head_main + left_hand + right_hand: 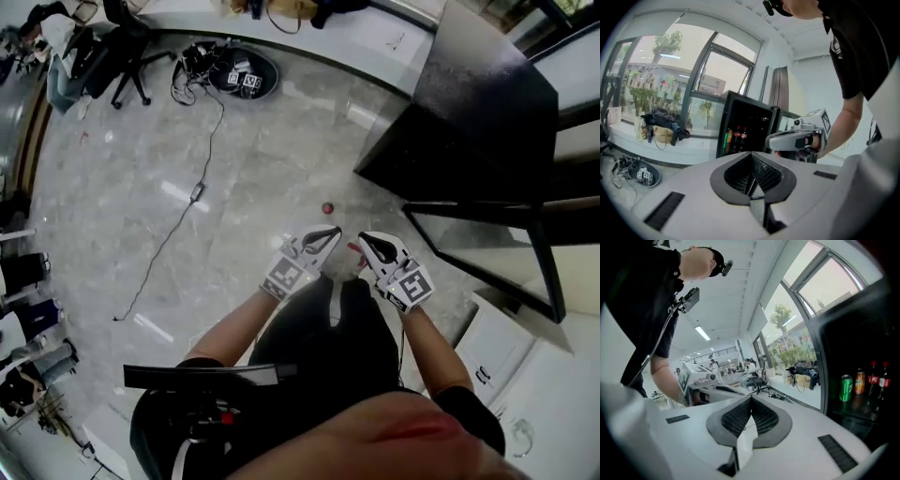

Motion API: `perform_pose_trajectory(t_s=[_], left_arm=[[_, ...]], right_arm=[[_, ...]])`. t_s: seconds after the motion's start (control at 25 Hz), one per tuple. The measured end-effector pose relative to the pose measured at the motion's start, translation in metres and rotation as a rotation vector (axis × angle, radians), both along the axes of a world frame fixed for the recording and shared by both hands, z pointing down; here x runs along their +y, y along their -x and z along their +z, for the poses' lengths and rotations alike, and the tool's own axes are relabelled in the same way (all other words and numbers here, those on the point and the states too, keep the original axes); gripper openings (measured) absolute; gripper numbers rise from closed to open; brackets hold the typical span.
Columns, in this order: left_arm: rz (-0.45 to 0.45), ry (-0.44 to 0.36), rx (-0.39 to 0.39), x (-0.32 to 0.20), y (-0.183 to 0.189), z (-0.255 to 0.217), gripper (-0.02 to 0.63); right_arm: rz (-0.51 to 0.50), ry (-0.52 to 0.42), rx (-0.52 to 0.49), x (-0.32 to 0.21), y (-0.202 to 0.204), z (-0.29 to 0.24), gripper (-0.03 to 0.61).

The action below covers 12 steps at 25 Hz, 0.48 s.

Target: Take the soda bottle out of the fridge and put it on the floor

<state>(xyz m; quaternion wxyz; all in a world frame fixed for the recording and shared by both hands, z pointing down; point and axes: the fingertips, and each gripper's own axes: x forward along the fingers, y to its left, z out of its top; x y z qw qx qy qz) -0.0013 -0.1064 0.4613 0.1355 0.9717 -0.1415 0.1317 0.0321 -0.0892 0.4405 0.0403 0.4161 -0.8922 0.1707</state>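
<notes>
Left gripper (333, 232) and right gripper (365, 237), closed, hover near fridge door (478, 251) edge.

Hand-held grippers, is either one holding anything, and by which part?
Nothing is held: the left hand-held gripper and right hand-held gripper both have jaws shut together, empty.

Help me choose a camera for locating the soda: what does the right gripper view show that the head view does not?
Only the right gripper view looks into the fridge. It shows a green can, an orange can and red-labelled soda bottles standing on a shelf.

Only the head view shows the floor, with a black cable and a small red object lying on it.

Both views show the fridge. Both also show the left gripper and the right gripper, each shut on nothing.
</notes>
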Motion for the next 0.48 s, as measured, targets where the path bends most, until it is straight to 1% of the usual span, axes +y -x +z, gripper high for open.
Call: perform_pose_trajectory(t_s=[0.08,0.16,0.36,0.48], left_arm=[[0.029,-0.019,0.007,0.022,0.0,-0.047,0.003],[0.052,-0.039,0.018,0.04,0.001,-0.085,0.003],[0.071,-0.111,0.055,0.049,-0.009,-0.158,0.003],[0.062,-0.117,0.086,0.058,-0.012,-0.189,0.003]], right_arm=[[0.01,-0.005,-0.011,0.026,0.002,-0.048,0.012],[0.019,0.012,-0.02,0.049,0.005,-0.083,0.012],[0.046,-0.046,-0.032,0.062,-0.002,-0.151,0.012],[0.04,-0.094,-0.01,0.068,-0.006,-0.181,0.012]])
